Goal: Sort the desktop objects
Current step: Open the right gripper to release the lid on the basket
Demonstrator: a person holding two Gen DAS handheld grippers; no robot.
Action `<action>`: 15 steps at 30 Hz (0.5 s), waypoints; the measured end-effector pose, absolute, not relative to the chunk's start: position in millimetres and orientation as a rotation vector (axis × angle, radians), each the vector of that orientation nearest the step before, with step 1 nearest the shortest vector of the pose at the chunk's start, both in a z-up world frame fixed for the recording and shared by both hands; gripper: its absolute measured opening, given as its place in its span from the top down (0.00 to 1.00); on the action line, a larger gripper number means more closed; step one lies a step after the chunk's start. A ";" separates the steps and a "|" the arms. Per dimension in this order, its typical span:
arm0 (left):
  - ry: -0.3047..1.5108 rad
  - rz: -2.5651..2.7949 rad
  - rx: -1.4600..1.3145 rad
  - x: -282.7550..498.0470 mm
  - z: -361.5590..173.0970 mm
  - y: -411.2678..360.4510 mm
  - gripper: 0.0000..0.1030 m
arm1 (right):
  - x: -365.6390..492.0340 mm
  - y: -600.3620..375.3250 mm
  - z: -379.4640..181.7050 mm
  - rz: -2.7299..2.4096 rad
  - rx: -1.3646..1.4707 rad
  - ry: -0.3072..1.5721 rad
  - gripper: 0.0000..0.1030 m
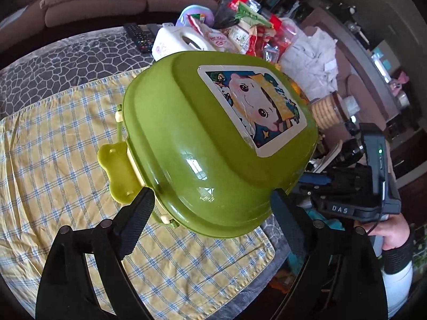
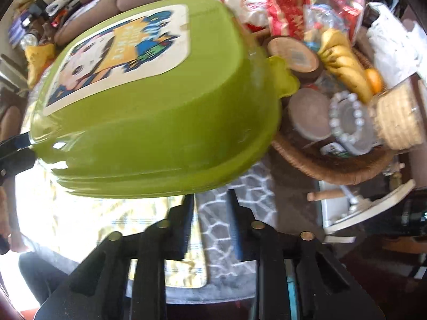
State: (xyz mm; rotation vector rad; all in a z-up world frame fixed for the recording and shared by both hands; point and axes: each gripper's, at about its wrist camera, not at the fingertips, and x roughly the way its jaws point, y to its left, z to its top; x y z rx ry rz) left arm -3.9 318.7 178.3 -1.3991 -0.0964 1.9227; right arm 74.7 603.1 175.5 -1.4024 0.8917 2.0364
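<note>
Left hand-held gripper with two black fingers wide apart, pressed on both sides of a big green box, lifted and tilted above a yellow checked cloth on the counter. On the box lid a sticker of a smiling cartoon child, and on its left side a green clasp sticking out. Behind the box a white tissue holder, a black remote and a pile of snack bags; at the right edge the right hand-held gripper, black, held in a hand.
</note>
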 end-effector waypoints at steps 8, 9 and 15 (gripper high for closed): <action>-0.077 1.974 -1.373 5.6 187.1 289.2 0.12 | 62.6 572.6 176.7 2.095 -1.433 0.805 0.67; -0.077 1.981 -1.370 6.9 187.7 284.0 0.10 | 62.8 570.2 180.2 2.102 -1.428 0.797 0.65; -0.088 2.018 -1.365 21.3 188.1 247.0 0.07 | 67.9 557.2 200.8 2.128 -1.387 0.782 0.60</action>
